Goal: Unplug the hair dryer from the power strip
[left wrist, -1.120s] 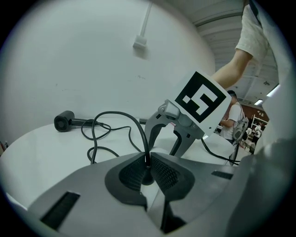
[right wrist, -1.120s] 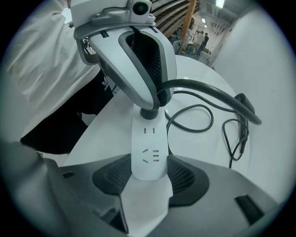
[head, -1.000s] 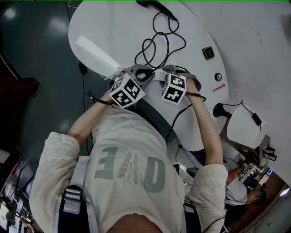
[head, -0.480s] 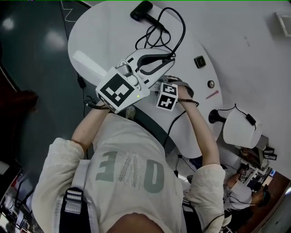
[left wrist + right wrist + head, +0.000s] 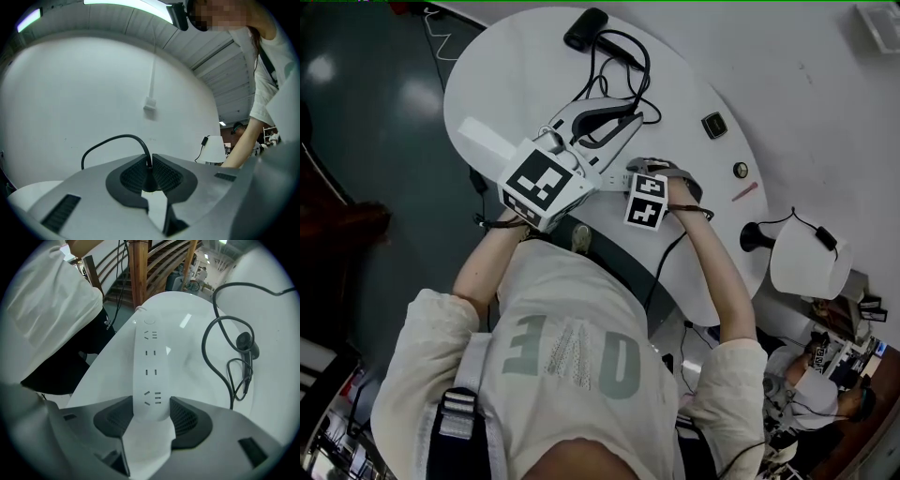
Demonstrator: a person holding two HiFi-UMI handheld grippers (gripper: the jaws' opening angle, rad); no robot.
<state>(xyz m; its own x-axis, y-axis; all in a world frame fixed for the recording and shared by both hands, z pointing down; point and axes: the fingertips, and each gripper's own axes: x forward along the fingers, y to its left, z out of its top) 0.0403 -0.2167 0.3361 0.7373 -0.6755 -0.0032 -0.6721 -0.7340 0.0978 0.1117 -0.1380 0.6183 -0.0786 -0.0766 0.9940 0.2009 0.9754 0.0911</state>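
My left gripper [image 5: 635,116] is raised above the white table [image 5: 712,244] and points level; in the left gripper view its jaws [image 5: 150,165] are shut on the black plug [image 5: 149,174], whose cord [image 5: 110,140] arcs up and left. The plug is clear of the white power strip [image 5: 150,362], whose sockets show nothing in them. My right gripper [image 5: 151,411] points down and is shut on the strip's near end, which stays on the table. The black hair dryer [image 5: 586,28] lies at the table's far edge, its cord [image 5: 614,80] looped beside it.
A white desk lamp [image 5: 806,262] stands off the table's right. A small black square object [image 5: 712,125], a round knob [image 5: 740,170] and a red pen [image 5: 745,192] lie on the surface at right. The table's left edge drops to dark floor [image 5: 366,141].
My left gripper rose from beside the right one at the strip to high above the table, still shut, lifting the cord with it. The right gripper stayed on the strip.
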